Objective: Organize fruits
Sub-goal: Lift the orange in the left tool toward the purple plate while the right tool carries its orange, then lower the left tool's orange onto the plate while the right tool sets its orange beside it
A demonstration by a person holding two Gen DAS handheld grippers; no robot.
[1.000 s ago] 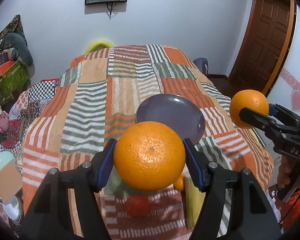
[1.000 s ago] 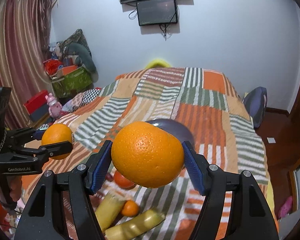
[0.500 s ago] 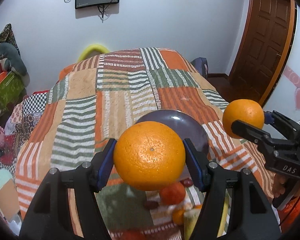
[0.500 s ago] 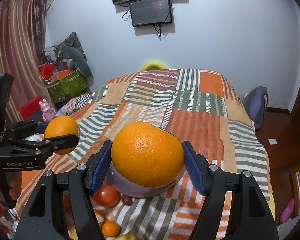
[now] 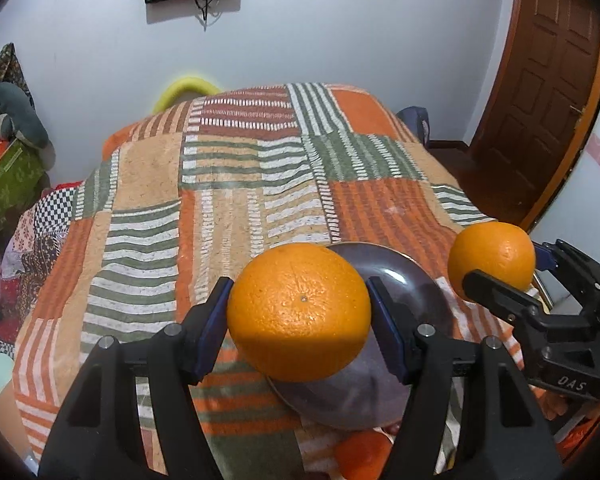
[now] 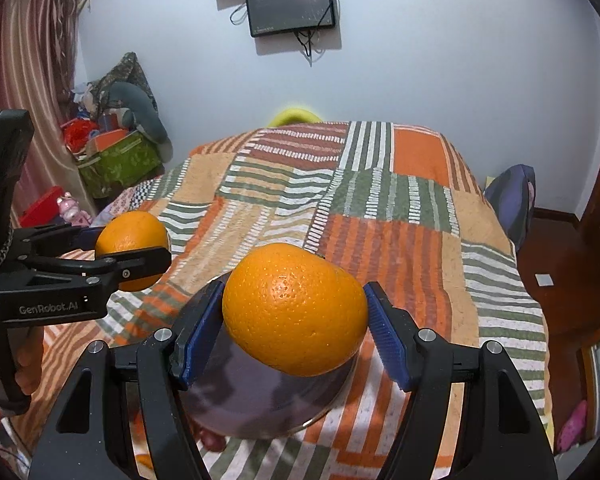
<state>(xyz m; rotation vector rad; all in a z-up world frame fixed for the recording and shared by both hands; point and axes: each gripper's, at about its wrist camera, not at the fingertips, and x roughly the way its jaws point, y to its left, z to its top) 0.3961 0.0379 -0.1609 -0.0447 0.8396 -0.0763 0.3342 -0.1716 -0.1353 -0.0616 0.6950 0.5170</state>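
While each hand-held gripper (image 5: pixel 299 316) clamps orange (image 5: pixel 299 312) — navel faces camera

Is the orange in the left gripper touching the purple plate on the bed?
Cannot tell. In the left wrist view the orange overlaps the purple plate and hides any gap; in the right wrist view it appears left of the plate.

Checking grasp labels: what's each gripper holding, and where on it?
Left gripper holds an orange, blue pads clamping its opposite sides at the widest part. Right gripper holds another orange the same way. Both are above the purple plate.
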